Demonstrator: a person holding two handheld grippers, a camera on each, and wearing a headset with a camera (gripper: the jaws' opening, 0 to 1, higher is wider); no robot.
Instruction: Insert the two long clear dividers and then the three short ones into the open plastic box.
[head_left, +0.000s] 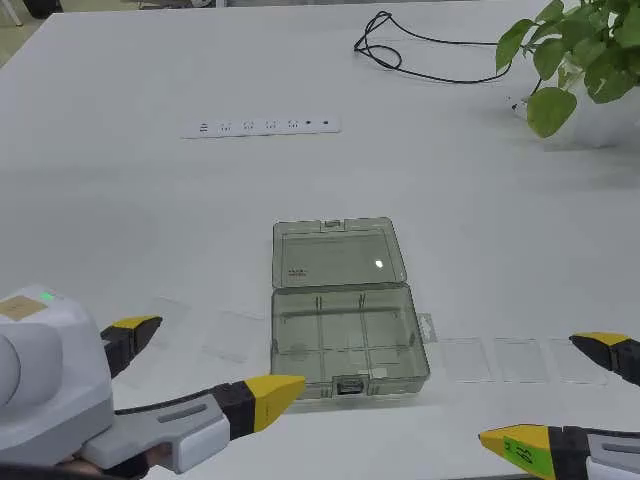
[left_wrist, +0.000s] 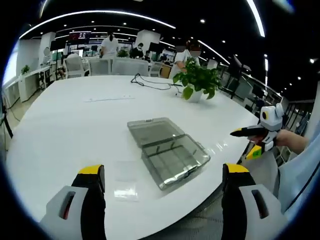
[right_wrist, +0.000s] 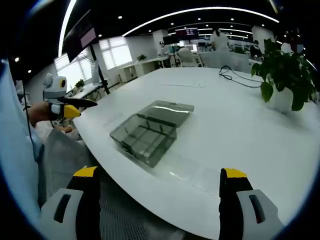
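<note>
head view: the open plastic box (head_left: 350, 345) sits on the white worktop (head_left: 130, 200) toward the near edge, its lid (head_left: 338, 255) laid flat on the far side. faint lines cross the box's inside in a grid; whether they are dividers or ribs cannot be told. three short clear dividers (head_left: 522, 360) lie flat in a row just right of the box, and a larger clear divider (head_left: 235, 335) lies flat to its left. the left tool (head_left: 205, 362) hovers near-left of the box, jaws spread wide, gripping nothing. the right tool (head_left: 530, 390) hovers near-right by the short dividers, equally wide and bare. a power strip (head_left: 262, 125), a black cable (head_left: 400, 55) and a potted plant (head_left: 575, 50) lie far off.
</note>
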